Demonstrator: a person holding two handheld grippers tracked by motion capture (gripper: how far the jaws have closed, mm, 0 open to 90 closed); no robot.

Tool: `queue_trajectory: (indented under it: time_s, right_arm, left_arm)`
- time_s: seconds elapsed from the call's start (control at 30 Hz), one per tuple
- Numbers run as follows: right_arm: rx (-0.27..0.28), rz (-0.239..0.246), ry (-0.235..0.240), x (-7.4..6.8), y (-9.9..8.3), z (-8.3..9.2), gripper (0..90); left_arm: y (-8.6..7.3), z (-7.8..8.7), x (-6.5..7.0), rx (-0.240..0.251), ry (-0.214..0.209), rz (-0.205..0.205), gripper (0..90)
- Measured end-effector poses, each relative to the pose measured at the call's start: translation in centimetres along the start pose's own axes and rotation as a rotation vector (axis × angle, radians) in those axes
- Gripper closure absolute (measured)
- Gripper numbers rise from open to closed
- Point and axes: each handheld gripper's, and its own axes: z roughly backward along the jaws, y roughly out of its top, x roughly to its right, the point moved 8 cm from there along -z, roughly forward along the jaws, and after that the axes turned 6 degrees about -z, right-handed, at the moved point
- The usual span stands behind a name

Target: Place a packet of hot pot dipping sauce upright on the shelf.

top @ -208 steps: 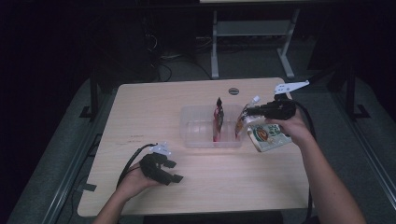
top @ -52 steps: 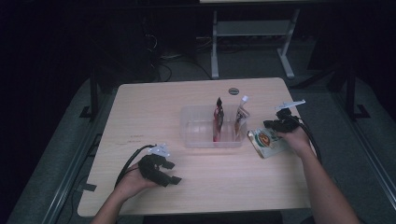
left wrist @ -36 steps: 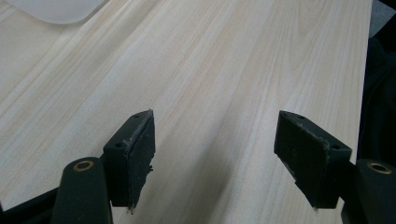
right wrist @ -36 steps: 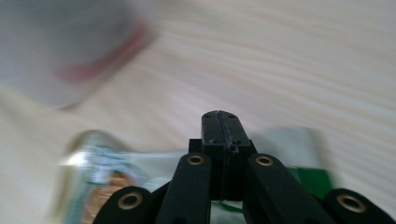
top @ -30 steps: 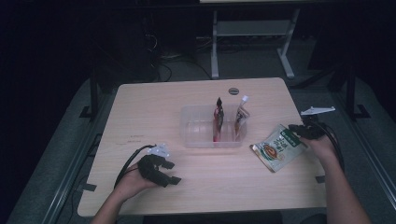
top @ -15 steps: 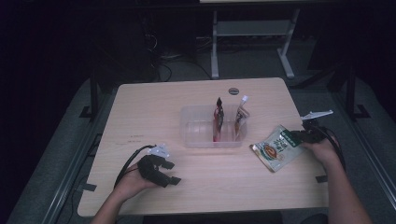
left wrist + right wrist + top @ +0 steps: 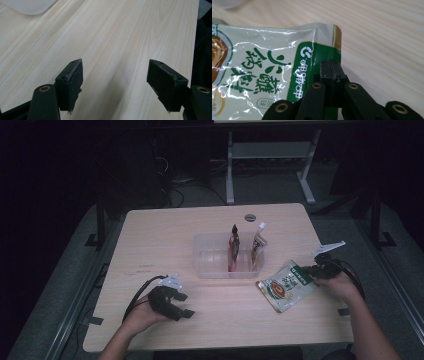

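Observation:
A green and white snack pouch [image 7: 286,286] lies flat on the wooden table [image 7: 165,235], right of a clear plastic bin [image 7: 212,265]. My right gripper [image 7: 312,269] is shut on the pouch's green top edge; in the right gripper view the jaws [image 7: 331,68] meet over that green band of the pouch [image 7: 262,62]. Two other pouches, a dark red one [image 7: 234,245] and a pale one [image 7: 258,242], stand upright in the bin. My left gripper [image 7: 182,305] rests near the front left of the table, open, with bare wood between its pads [image 7: 72,80].
A small round grommet [image 7: 250,217] sits in the table behind the bin. A corner of the clear bin [image 7: 27,5] shows at the top of the left gripper view. The table's right edge lies close beside my right hand.
The right gripper carried the pouch from beside the bin out to the right, then drew it a little back to the left. The left gripper has stayed put.

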Motion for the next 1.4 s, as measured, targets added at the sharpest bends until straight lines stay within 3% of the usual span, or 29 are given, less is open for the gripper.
queue_trajectory:
  time_s: [0.43, 0.97, 1.17, 1.27, 1.4]
  right_arm:
    - [-0.046, 0.122, 0.130, -4.9, -0.3, -0.5, 89.8]
    - [-0.055, 0.290, 0.281, -11.7, 0.5, -2.1, 89.9]
    - [-0.070, 0.312, 0.322, -13.8, 0.6, -2.8, 89.9]
    - [-0.058, 0.340, 0.311, -14.1, 0.8, -2.7, 89.8]
    - [-0.001, 0.307, 0.313, -14.2, 1.6, -1.6, 86.1]
  left_arm:
    - [0.1, -0.2, 0.1, -0.008, -0.006, -0.001, 28.8]
    - [0.2, -0.4, 0.2, -0.010, -0.009, -0.008, 28.8]
    - [0.6, -0.8, 0.5, -0.011, -0.008, -0.021, 28.8]
    - [1.1, -1.0, 0.7, -0.001, -0.002, -0.034, 28.9]
    - [2.1, -1.7, 1.3, 0.019, -0.019, -0.041, 28.8]
